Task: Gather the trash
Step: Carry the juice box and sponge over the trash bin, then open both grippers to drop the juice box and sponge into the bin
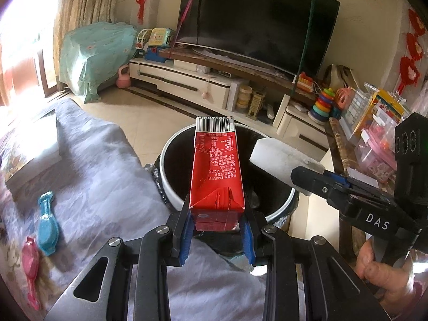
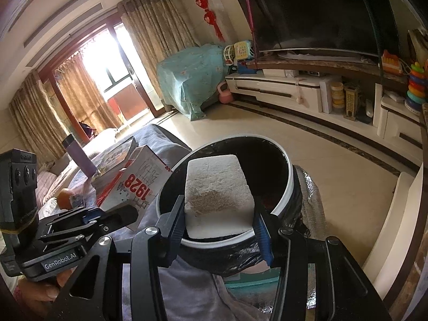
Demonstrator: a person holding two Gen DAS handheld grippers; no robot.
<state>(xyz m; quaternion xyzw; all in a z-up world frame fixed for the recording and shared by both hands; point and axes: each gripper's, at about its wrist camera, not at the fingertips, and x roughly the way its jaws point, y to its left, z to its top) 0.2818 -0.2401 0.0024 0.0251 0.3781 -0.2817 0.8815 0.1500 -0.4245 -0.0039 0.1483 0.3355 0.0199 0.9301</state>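
Note:
My left gripper (image 1: pixel 217 230) is shut on a red drink carton (image 1: pixel 216 171) and holds it over the open bin (image 1: pixel 171 187), a round bin with a white rim and black liner. My right gripper (image 2: pixel 219 222) is shut on a white foam block (image 2: pixel 218 190) with a brown stain, also held over the bin (image 2: pixel 287 187). In the left wrist view the right gripper (image 1: pixel 310 180) comes in from the right with the foam block (image 1: pixel 278 160). In the right wrist view the left gripper (image 2: pixel 117 215) shows at the left, holding the carton (image 2: pixel 144 184), whose white side reads 1928.
A table with a grey-lilac cloth (image 1: pixel 88 160) lies left of the bin, with a book (image 1: pixel 29 149), a blue clip (image 1: pixel 47 224) and a pink clip (image 1: pixel 30 264). A purple bottle (image 2: pixel 79 155) and an orange (image 2: pixel 65 199) stand further back. A TV stand (image 1: pixel 203 80) and toys line the far wall.

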